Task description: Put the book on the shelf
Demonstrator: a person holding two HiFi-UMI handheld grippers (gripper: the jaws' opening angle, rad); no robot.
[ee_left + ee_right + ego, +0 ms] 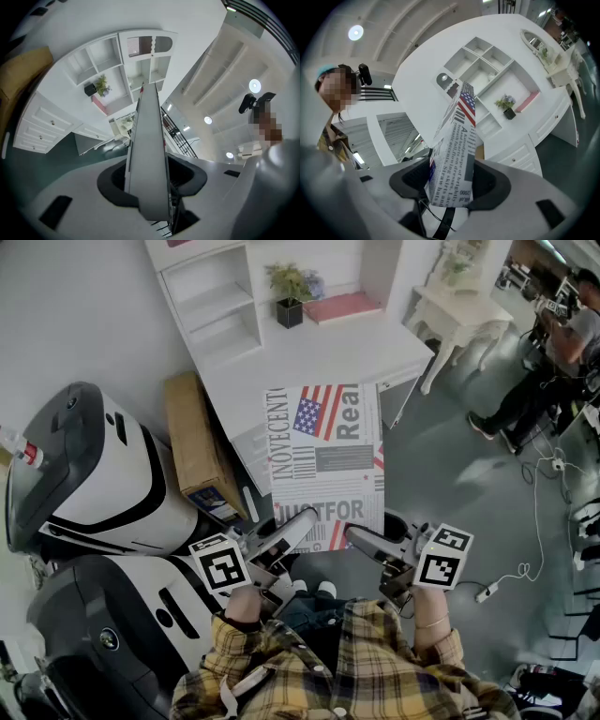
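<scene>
A book with a newspaper-print cover and a US flag is held up flat in front of me, over the front edge of the white desk. My left gripper is shut on its lower left corner and my right gripper on its lower right corner. In the left gripper view the book shows edge-on between the jaws of that gripper. The right gripper view shows the printed cover clamped in that gripper. The white cubby shelf stands at the desk's back left, also visible as the shelf and the shelf.
A potted plant and a pink flat object sit at the back of the desk. A cardboard box leans left of the desk beside white-and-black machines. A small white table, a person and a floor cable are to the right.
</scene>
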